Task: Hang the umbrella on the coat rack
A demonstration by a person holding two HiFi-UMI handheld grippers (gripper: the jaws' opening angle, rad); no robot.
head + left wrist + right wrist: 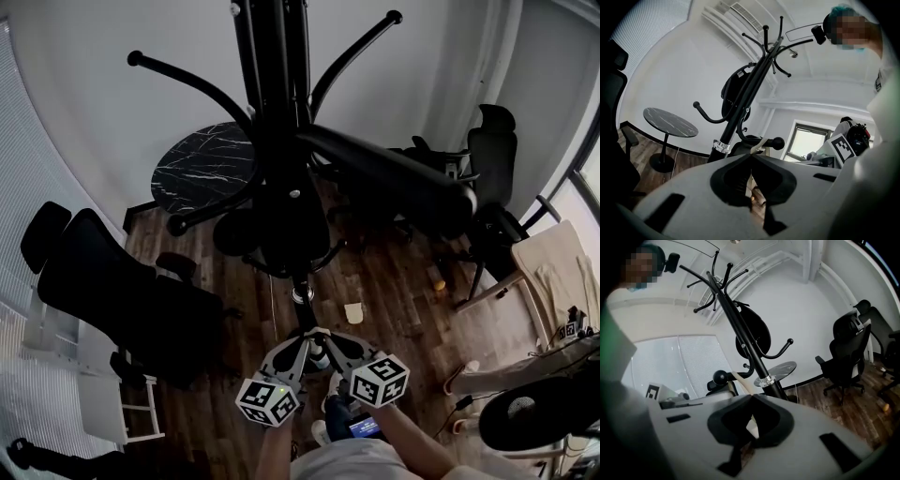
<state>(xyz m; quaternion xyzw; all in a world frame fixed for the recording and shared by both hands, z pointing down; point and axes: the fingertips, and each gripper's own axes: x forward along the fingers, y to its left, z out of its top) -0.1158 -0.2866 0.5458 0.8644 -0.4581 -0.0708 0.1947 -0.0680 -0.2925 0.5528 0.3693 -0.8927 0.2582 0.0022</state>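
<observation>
Low in the head view: left hand-held gripper (302,342) and right hand-held gripper (336,339) side by side close to the person's body, tips angled toward each other and pointing at the foot of the coat rack (277,84). Umbrella (394,183), a thick dark folded roll, sits up on the rack, well apart from both grippers. Wooden floor (394,291) lies open between rack and grippers. A black office chair (122,291) crowds the left; a second chair (492,150) stands at the right.

Left gripper view: left hand-held gripper (751,154) has its jaws closed tip to tip with nothing between them. Coat rack (745,98) leans across the frame, umbrella (733,89) hanging dark against its pole. A round marble table (670,123) stands to the left by the wall.

Right gripper view: right hand-held gripper (751,397) has its jaws together, empty. Coat rack (740,329) carries the umbrella (754,329) below its upper hooks.
</observation>
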